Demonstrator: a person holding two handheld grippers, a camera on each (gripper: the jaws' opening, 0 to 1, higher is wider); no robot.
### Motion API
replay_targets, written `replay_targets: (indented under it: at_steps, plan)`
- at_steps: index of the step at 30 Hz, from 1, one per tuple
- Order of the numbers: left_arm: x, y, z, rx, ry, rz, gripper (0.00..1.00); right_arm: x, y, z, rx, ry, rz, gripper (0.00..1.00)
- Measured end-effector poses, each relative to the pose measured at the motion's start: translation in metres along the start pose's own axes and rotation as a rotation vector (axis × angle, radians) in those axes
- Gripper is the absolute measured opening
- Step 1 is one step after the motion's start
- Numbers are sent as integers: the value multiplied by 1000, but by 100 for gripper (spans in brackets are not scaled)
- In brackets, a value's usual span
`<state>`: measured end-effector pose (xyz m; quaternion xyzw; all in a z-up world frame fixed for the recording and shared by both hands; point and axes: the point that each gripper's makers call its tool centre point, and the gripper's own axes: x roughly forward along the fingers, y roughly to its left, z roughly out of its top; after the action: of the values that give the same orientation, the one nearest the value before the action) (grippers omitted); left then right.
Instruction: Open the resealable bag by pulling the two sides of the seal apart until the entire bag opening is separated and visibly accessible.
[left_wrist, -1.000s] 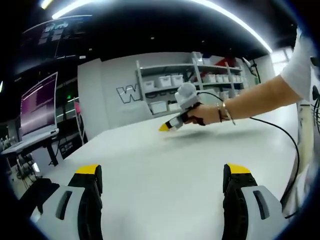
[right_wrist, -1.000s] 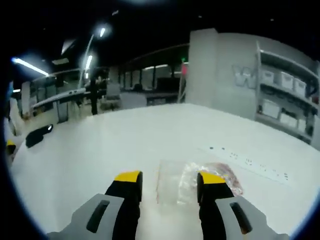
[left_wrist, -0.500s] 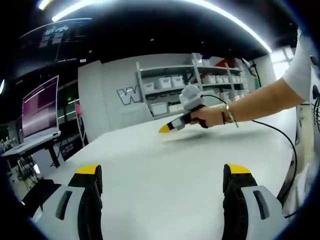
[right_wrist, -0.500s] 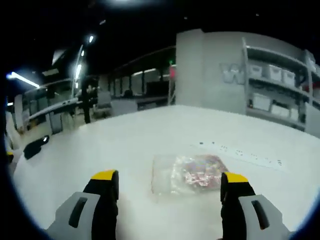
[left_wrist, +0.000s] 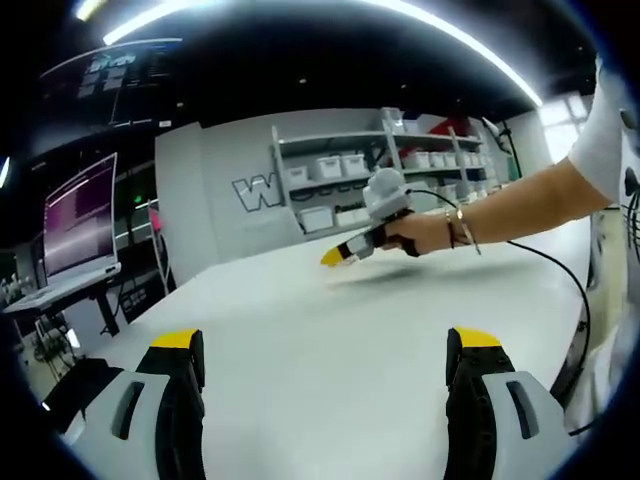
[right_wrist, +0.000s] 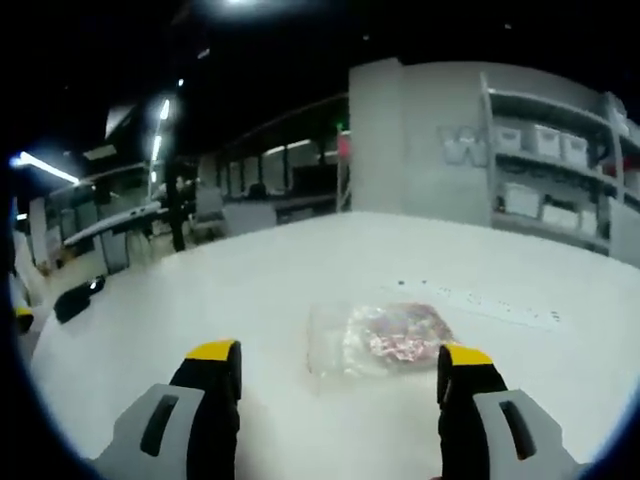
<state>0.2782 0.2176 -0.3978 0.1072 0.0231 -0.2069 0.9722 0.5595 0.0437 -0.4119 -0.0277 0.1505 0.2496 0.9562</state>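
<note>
We see the resealable bag (right_wrist: 375, 338) lying flat on the white table (right_wrist: 250, 300), clear plastic with pinkish, crumpled contents bunched toward its right side. Its left part looks empty and see-through. Whether the seal is parted, we cannot tell.

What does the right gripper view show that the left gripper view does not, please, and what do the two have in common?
The right gripper view has the resealable bag lying flat on the white table, ahead of the right gripper, whose jaws stand wide apart.

The left gripper view has the left gripper, also open, over bare table, and looks across at the person's hand holding the right gripper, with a cable trailing from it and a monitor off to one side.

Both share the white table, the shelving with bins and the wall lettering.
</note>
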Motion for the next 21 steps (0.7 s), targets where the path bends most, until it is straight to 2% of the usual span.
replay_targets:
  at_steps: [21]
  plan:
    - [-6, -6, 6, 9, -16, -7, 100, -26, 2, 1, 16, -17, -3, 77]
